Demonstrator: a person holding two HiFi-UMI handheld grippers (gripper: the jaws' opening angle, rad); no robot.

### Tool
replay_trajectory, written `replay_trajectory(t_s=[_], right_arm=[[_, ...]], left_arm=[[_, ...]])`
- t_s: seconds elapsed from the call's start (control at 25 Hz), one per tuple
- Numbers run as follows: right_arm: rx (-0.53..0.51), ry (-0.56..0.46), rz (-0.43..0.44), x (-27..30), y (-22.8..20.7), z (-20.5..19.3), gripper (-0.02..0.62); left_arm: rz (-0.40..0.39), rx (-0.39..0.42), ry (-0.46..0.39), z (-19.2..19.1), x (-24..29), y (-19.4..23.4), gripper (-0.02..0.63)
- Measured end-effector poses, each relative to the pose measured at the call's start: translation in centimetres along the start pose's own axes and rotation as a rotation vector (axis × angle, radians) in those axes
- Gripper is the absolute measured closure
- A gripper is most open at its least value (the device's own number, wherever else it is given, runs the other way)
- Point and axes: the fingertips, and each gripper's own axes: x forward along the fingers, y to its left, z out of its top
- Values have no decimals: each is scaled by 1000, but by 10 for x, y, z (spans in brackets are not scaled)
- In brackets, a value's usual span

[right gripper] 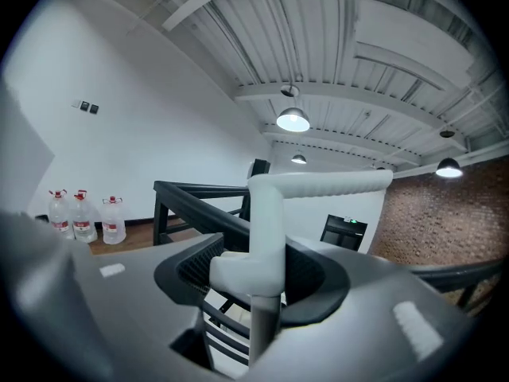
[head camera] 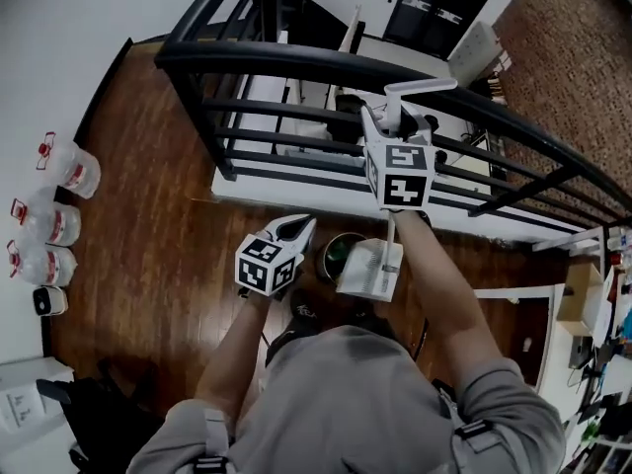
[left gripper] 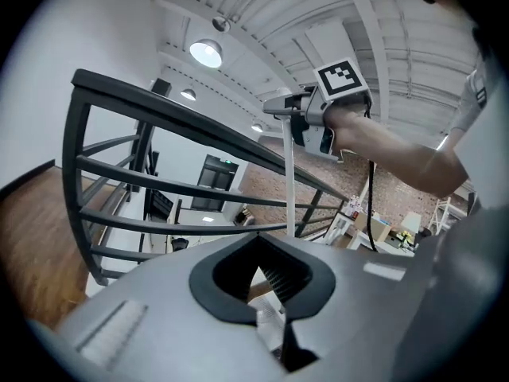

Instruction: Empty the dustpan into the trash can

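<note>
Dustpan (head camera: 370, 270), clamped by right gripper (head camera: 390, 118) at trash can (head camera: 334, 255); left gripper (head camera: 295, 230) closed, empty. Debris may be spilled outside if swung.

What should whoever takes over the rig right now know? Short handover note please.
Right tongs: shut on the handle, held upright.
Left tongs: shut, empty, beside the bin.
Dustpan: hangs at the bin's right edge; the head view doesn't show whether it is over the opening.
Done: dustpan is at the bin.
Left: tip it into the bin. Whether any dirt has already gone in can't be seen.
</note>
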Motion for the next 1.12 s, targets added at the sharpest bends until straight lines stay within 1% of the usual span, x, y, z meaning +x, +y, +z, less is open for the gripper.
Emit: replay_trajectory(t_s=[0.08,0.2,0.44,0.6,0.76,0.96,1.12], right_arm=[[-21,3,28,4,20,6,390],[-62,0,91,20,62,15,390],[-140,-7,199,43,148,22,391],[-192,-10,244,46,198,26,391],[-241,-16,269,39,248,26,391],[-282,-39,309,29,289,25,393],[-289,-38,322,29,297,23,393]], left_arm=[[48,-17,-23,0,-21,10,601],[131,-57,-57,-5,-52,30,601],[257,-127,-121,-19,-105,57,601],[336,-177,-160,-33,-140,65,601],[398,-221,-190,-51,-169,69,601],[456,-248,-229,-59,-190,72,601],[483,-258,-246,-61,-200,74,601]])
